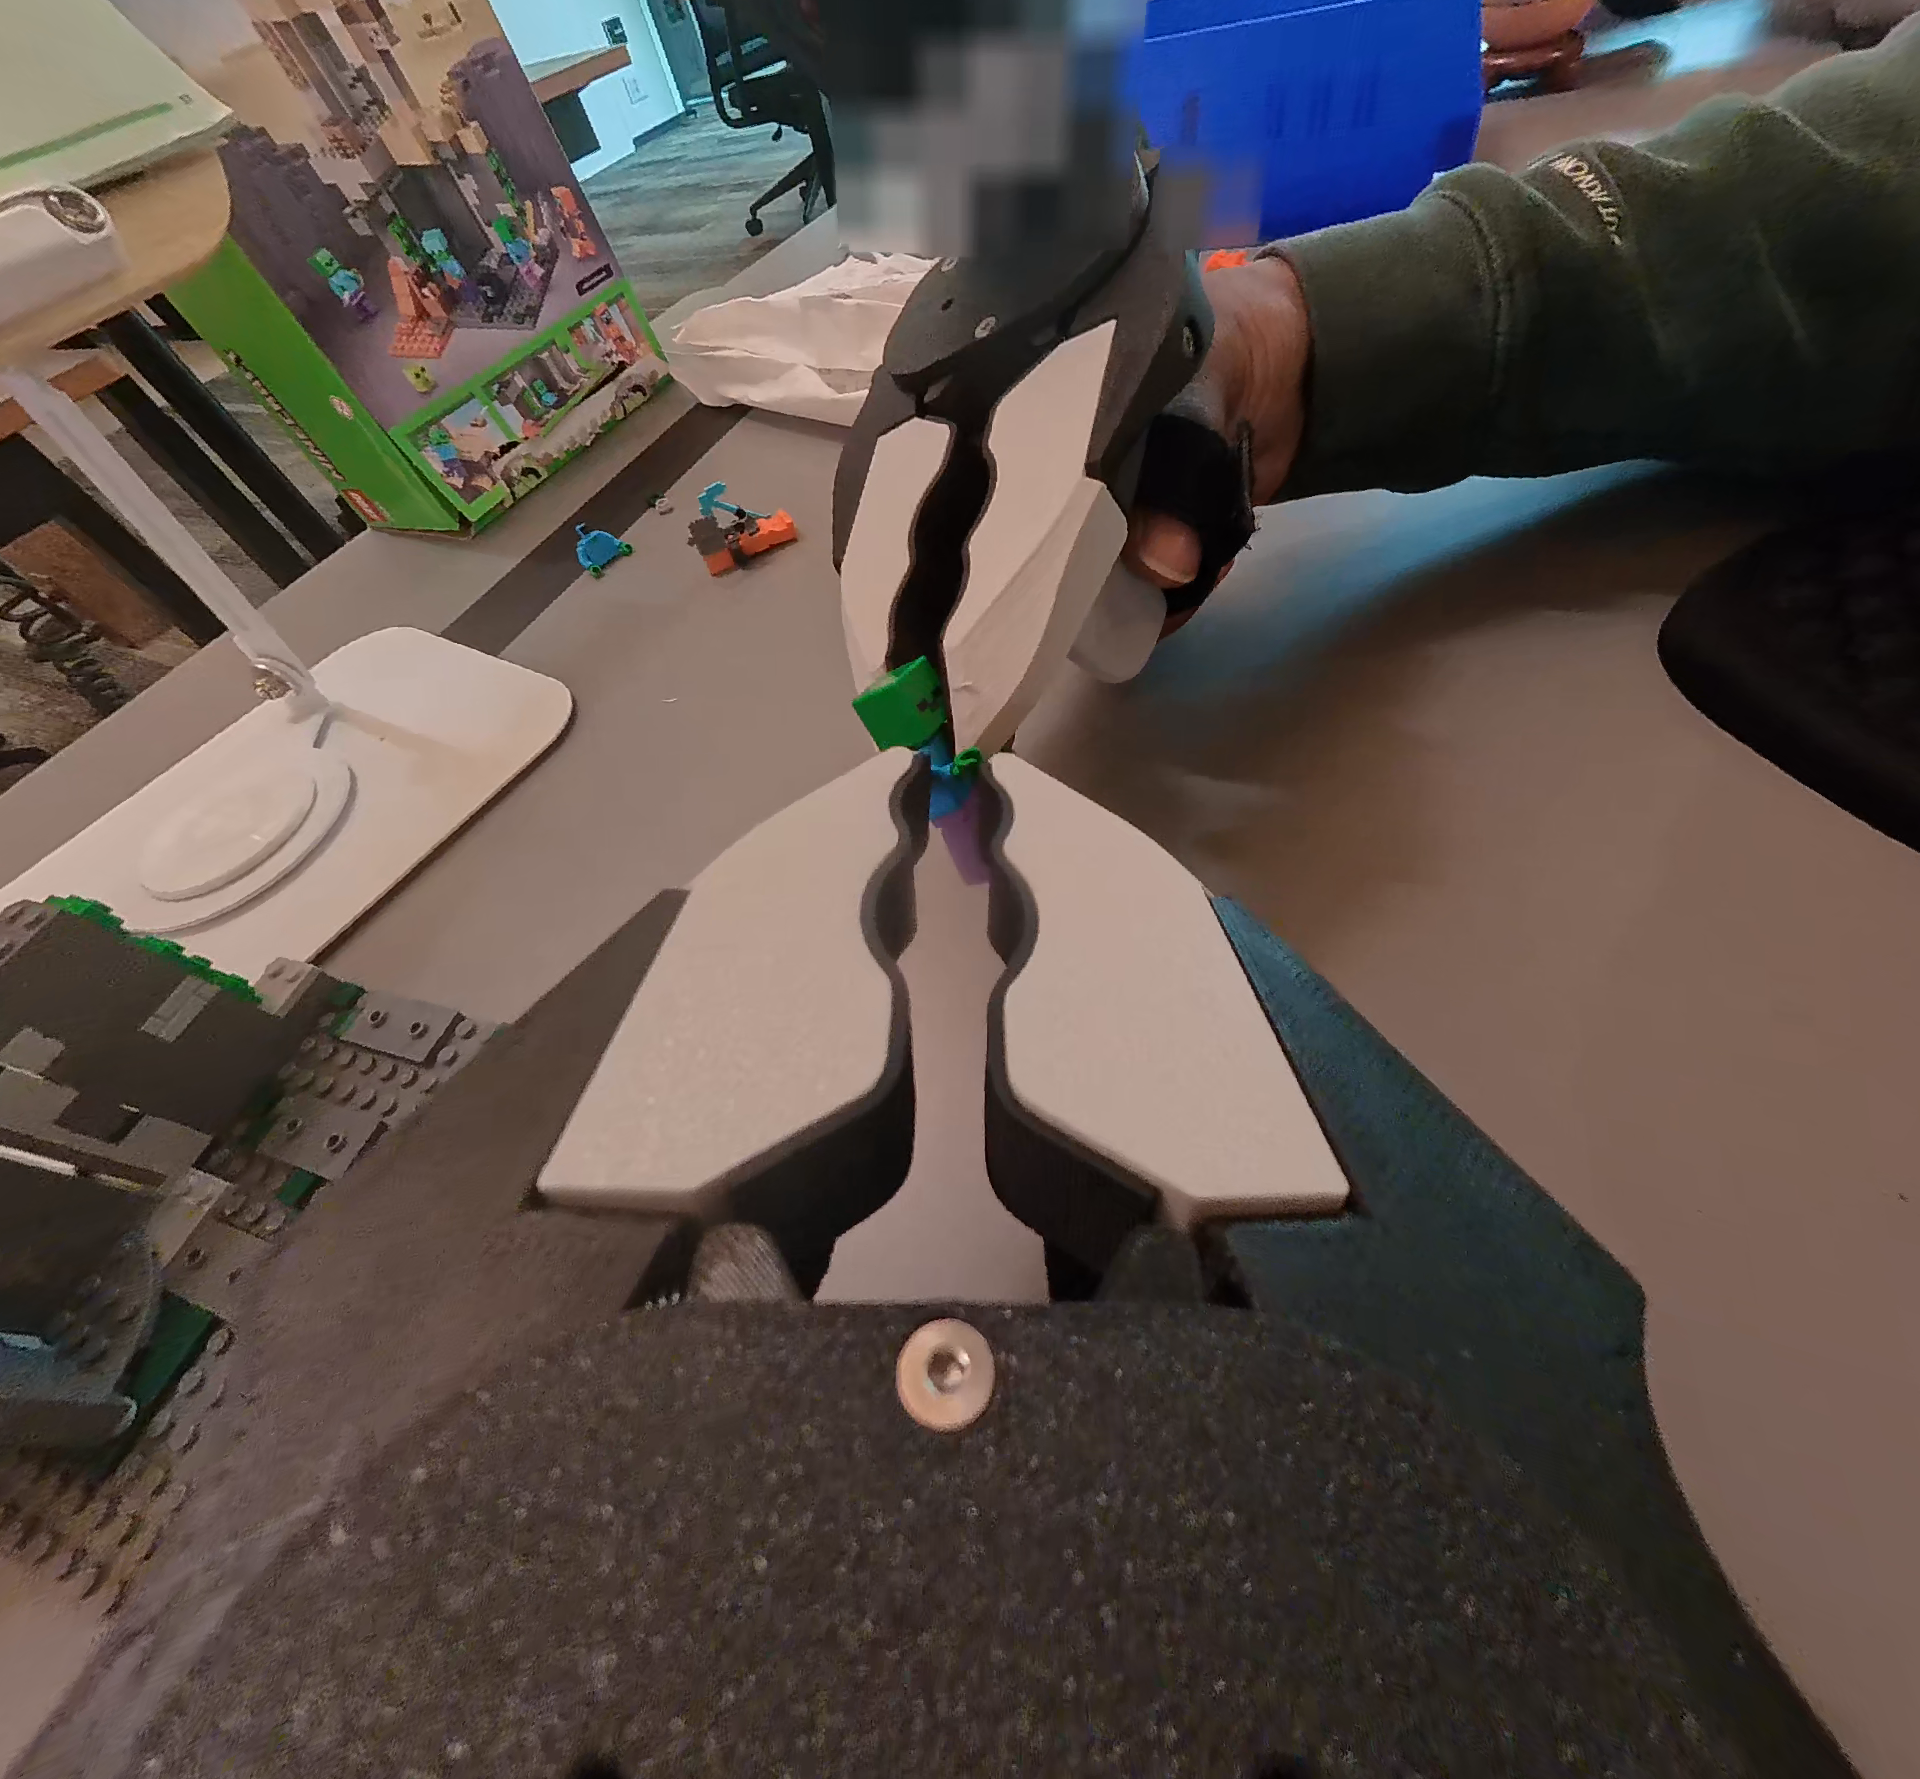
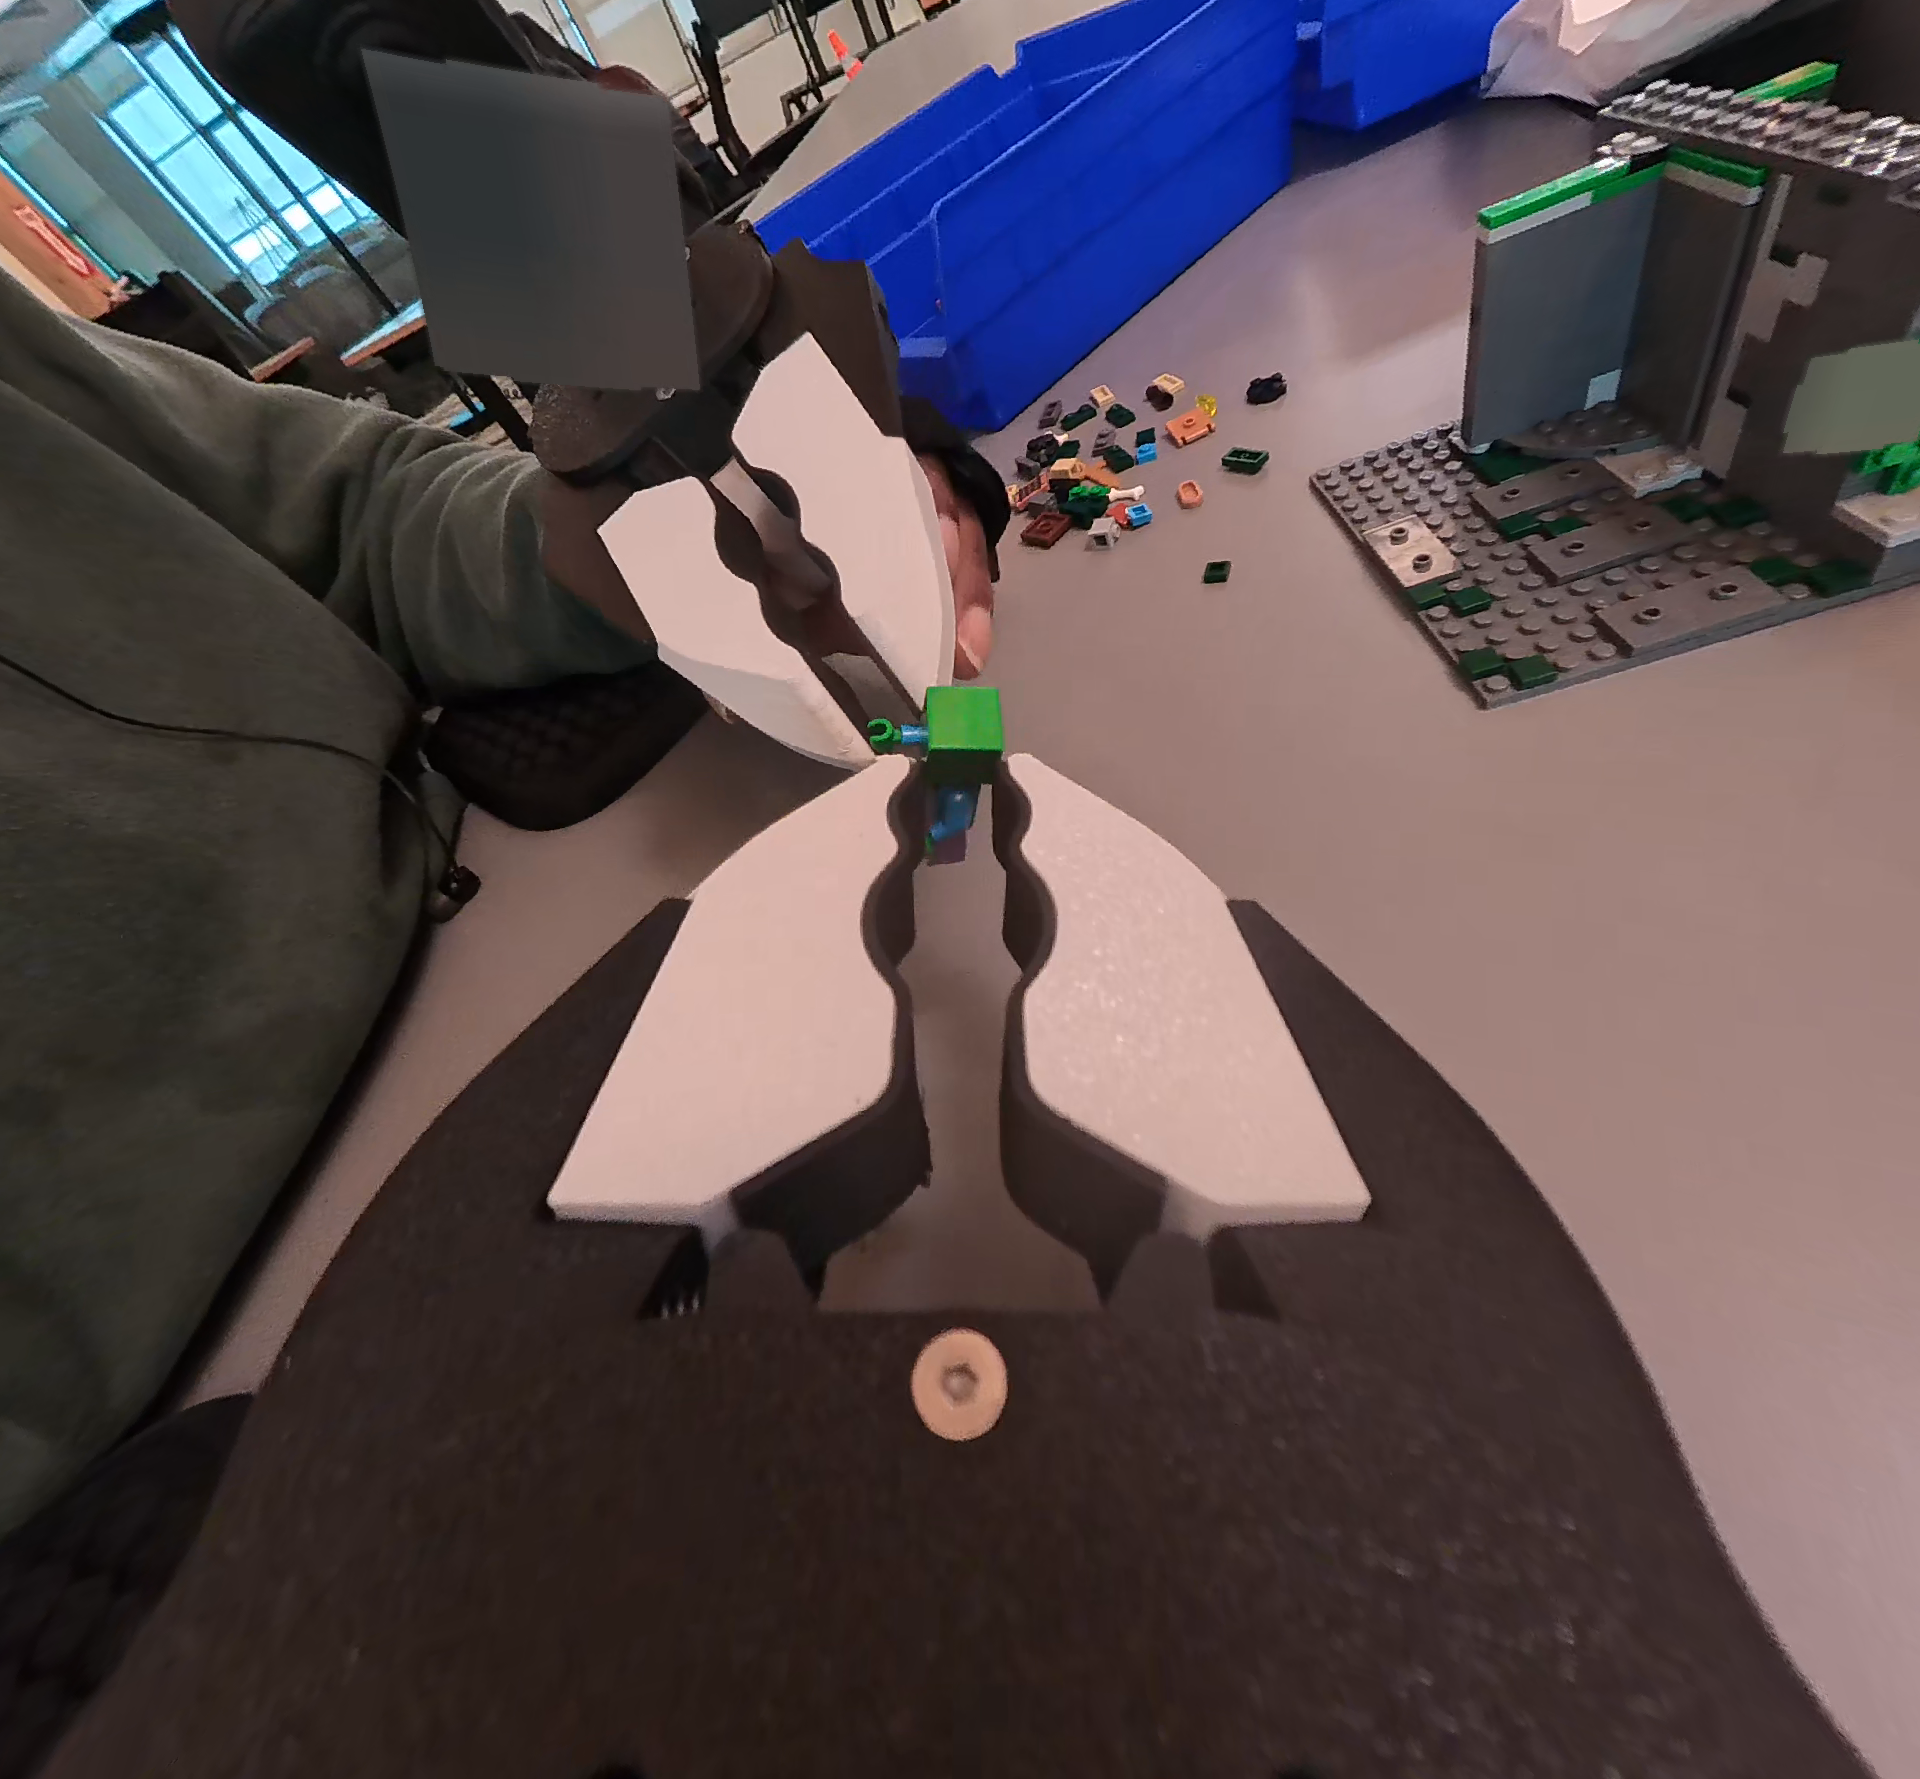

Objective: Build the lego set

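A zombie minifigure [image 1: 940,773] with a green cube head, blue torso and purple legs is held above the grey table [image 1: 1351,846] between both grippers. My left gripper [image 1: 951,779] is shut on its torso and legs. My right gripper [image 2: 954,771] is shut at the green head [image 2: 964,721], with the body showing between its fingers. In the left wrist view the right gripper [image 1: 951,695] comes down from above onto the head. In the right wrist view the left gripper [image 2: 883,737] comes in from the upper left beside the figure's arm.
The part-built grey and green model [image 2: 1683,441] stands on its studded baseplate at the right; it also shows in the left wrist view [image 1: 156,1085]. Loose pieces [image 2: 1122,472] lie before blue bins [image 2: 1091,202]. The set box [image 1: 416,223], small builds [image 1: 743,529] and a white stand base [image 1: 343,773] are at the left. Both grippers' tips are close together, under 4 cm apart.
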Tool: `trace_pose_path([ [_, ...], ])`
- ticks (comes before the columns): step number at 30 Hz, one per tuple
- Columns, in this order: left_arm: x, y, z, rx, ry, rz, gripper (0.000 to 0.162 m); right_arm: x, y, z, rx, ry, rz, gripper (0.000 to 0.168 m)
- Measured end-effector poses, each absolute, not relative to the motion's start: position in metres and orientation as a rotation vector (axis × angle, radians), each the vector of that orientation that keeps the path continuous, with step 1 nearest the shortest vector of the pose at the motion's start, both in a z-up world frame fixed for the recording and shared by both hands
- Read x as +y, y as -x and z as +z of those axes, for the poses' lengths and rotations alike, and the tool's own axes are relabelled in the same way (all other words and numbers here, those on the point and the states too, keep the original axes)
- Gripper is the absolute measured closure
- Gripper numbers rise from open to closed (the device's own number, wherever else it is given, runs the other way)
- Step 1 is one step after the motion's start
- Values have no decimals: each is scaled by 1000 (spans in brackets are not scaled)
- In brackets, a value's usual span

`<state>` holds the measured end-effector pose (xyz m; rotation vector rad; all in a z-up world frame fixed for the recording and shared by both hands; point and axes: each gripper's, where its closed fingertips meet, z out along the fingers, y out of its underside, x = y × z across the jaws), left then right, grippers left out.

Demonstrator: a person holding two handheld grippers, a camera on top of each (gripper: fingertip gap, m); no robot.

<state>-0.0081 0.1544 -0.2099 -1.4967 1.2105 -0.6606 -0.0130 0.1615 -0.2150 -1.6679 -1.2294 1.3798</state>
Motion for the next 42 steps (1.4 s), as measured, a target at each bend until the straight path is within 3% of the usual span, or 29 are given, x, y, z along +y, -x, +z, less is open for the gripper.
trace_pose_path([
  [15, 149, 6, -211, 1240, 1493, -676, 156, 158, 13, -217, -1269, 1644, 1376, 157],
  [19, 150, 8, -212, 1256, 1482, -648, 150, 160, 12, -217, -1266, 1647, 1363, 157],
  [28, 173, 30, -215, 1163, 1577, -624, 151, 180, 0, -262, -1428, 1702, 909, 156],
  [42, 178, 32, -226, 1157, 1627, -602, 151, 178, -2, -276, -1520, 1686, 824, 153],
])
